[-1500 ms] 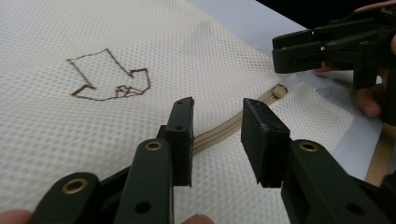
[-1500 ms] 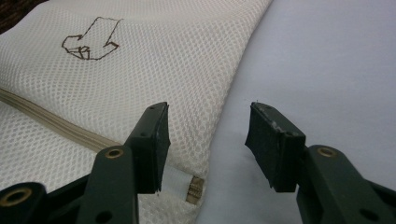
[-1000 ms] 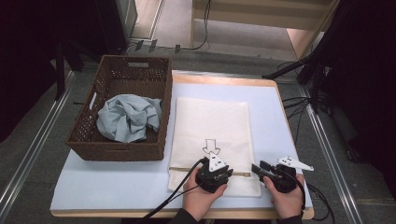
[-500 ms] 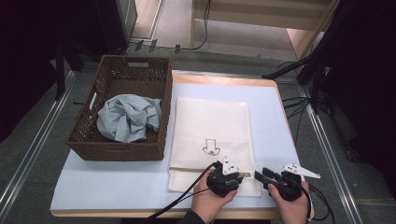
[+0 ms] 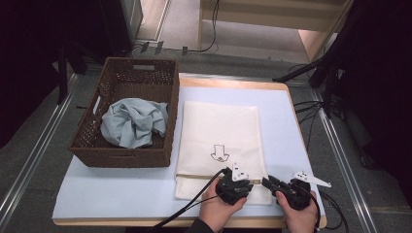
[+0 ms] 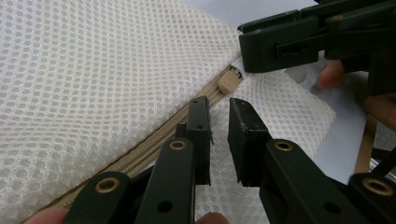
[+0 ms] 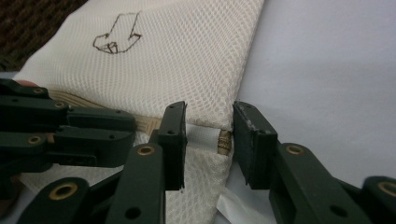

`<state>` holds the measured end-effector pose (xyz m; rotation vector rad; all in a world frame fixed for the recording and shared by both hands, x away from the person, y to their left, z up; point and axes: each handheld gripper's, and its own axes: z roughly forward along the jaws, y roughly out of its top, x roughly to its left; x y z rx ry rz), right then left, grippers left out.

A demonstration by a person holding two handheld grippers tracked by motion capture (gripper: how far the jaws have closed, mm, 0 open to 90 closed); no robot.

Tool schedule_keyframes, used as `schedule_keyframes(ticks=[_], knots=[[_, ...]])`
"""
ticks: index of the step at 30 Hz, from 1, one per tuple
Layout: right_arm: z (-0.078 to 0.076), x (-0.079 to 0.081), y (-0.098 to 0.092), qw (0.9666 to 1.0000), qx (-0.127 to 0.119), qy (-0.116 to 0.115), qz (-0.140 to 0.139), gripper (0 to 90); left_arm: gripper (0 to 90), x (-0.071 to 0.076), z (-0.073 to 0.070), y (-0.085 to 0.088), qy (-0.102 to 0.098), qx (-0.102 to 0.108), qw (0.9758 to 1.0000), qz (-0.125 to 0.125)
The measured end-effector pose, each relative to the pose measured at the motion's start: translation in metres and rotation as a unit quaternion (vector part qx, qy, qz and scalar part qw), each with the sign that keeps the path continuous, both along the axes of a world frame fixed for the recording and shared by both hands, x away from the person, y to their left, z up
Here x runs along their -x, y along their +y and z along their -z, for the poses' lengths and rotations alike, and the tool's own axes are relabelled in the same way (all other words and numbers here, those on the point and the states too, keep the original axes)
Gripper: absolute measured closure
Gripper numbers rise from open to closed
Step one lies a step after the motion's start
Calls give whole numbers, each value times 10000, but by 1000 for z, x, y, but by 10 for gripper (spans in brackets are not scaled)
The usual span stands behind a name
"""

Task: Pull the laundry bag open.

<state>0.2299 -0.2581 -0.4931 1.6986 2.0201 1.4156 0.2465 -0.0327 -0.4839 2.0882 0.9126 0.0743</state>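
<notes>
The white mesh laundry bag (image 5: 221,141) lies flat on the table's pale blue mat (image 5: 116,189), just right of the wicker basket (image 5: 126,87) that holds a crumpled grey-blue cloth (image 5: 133,121). Its tan zipper (image 6: 154,140) runs across the near end, and I judge I am at the step of getting the bag open. My left gripper (image 6: 218,140) sits over the zipper line with its jaws a narrow gap apart, nothing pinched that I can see. My right gripper (image 7: 208,140) has just been closing its jaws; they stand apart, bracketing the bag's corner where the zipper end (image 7: 225,140) shows, the pads not yet pressing. Next I need one gripper to pin the fabric and the other to catch the small tan pull (image 6: 229,83), which calls for fine aim. From the high view the jaw tips are too small to read, and whether the left jaws touch mesh I cannot tell.
</notes>
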Motion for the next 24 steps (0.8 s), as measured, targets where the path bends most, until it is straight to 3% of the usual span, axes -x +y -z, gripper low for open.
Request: schedule_keyframes(ticks=[4,11,15,24], knots=[[-7,4,-4,9995,-225,-226,3,690,792,0,0,0,13,36,10000,0],[-3,2,-9,9997,-36,-126,197,626,795,-1,0,1,42,40,10000,-16],[2,-2,-3,9999,121,25,76,589,799,-1,0,1,36,27,10000,-14],[1,0,3,9999,-100,8,-63,584,802,-1,1,1,59,54,10000,-24]])
